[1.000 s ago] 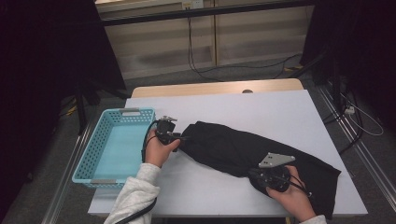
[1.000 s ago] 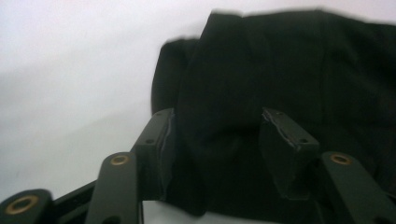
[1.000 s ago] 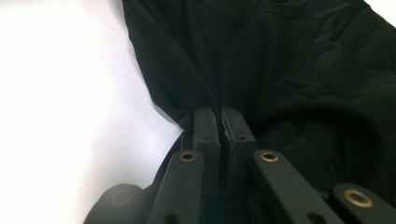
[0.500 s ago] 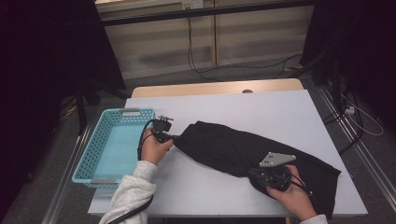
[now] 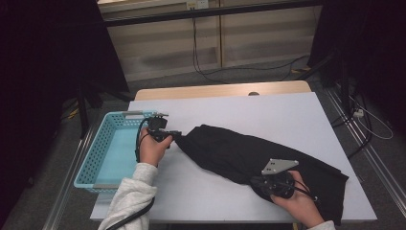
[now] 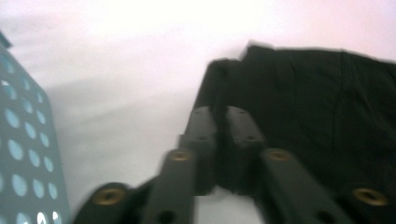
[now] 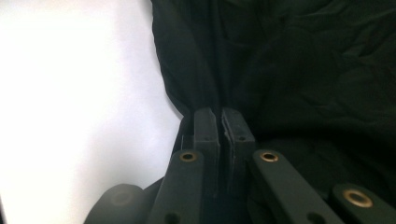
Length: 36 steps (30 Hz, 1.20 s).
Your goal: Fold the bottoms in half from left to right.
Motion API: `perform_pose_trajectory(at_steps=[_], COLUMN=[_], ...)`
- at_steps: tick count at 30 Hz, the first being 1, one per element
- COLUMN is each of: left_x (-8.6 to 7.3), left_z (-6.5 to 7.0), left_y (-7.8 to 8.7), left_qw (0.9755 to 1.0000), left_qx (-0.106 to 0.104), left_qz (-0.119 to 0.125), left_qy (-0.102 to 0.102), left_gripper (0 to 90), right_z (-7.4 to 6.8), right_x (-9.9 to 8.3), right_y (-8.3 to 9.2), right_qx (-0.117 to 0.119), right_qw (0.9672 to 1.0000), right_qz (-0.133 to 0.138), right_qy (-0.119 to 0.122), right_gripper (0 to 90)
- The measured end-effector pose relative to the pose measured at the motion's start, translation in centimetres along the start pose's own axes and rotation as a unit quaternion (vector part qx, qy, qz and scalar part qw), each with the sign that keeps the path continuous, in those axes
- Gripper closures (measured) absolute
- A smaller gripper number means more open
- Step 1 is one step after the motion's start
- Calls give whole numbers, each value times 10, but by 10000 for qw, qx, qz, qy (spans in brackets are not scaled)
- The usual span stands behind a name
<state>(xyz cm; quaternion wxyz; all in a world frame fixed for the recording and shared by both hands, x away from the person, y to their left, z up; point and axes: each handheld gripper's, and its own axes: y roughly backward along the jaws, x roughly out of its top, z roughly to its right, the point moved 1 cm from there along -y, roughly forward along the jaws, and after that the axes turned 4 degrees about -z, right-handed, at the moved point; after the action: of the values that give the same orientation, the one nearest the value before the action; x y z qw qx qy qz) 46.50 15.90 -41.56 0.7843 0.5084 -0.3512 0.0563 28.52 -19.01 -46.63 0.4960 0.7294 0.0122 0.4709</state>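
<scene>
A black cloth (image 5: 258, 158) is spread slantwise across the white table (image 5: 268, 112), from the centre left of the high view down to the lower right. A blue basket (image 5: 103, 153) sits at the left edge of the table, just beside the cloth's upper end.

The left gripper (image 5: 173, 135) is held at that upper end. Its jaws have just been opening a little after a squeeze; in the left gripper view a narrow gap is seen between the pads (image 6: 205, 135), with the cloth's folded corner (image 6: 219, 79) between and just ahead of them, so whether the fabric is being pinched cannot be told for sure. The right gripper (image 7: 222, 123) is clamped tight on a gathered fold at the cloth's near edge, in the lower right of the high view.

The cloth is judged light, limp and prone to sagging or bunching; nothing fragile is involved. Thin fabric may slip from narrow pads, so a doubled fold or hem at each end is best taken, and both ends should be lifted together to keep it taut
</scene>
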Motion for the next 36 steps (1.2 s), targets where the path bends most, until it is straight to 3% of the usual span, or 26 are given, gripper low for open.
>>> perform_pose_trajectory(at_steps=[3, 5, 9, 15, 19, 24, 26, 27, 30, 34, 36], left_x=[0, 1, 0, -4, -5, -8, -9, -10, -13, -15, -15], left_z=[3, 5, 6, 3, 1, 3, 6, 7, 12, 14, 13], left_y=[-6, -13, -28, -45, -52, -55, -54, -54, -53, -51, -50], left_qw=[9999, 9999, 9999, 9996, 9995, 9992, 9995, 9994, 9984, 9980, 9986], left_qx=[-117, -63, -10, 139, 233, 297, 232, 251, 350, 454, 361], left_qz=[-62, -46, -42, -182, -180, -181, -186, -229, -303, -281, -303], left_qy=[-88, -110, -119, -185, -75, -191, -52, -108, -328, -326, -223], left_gripper=[653, 548, 411, 335, 247, 237, 235, 244, 310, 444, 532], right_z=[-1, -2, -3, 4, 10, 16, 18, 18, 18, 18, 17], right_x=[0, 2, 6, 6, 5, 5, 4, 3, 4, 5, 5], right_y=[0, 0, 2, 7, 11, 15, 15, 15, 16, 17, 17], right_qx=[140, 75, -43, -202, -291, -429, -456, -460, -469, -457, -457], right_qw=[9999, 9999, 9998, 9987, 9975, 9953, 9949, 9950, 9947, 9944, 9943], right_qz=[22, 59, 144, 349, 460, 559, 554, 554, 584, 650, 655], right_qy=[-73, -90, -151, -322, -457, -665, -704, -699, -707, -701, -713], right_gripper=[818, 705, 564, 446, 351, 280, 268, 267, 264, 253, 247])
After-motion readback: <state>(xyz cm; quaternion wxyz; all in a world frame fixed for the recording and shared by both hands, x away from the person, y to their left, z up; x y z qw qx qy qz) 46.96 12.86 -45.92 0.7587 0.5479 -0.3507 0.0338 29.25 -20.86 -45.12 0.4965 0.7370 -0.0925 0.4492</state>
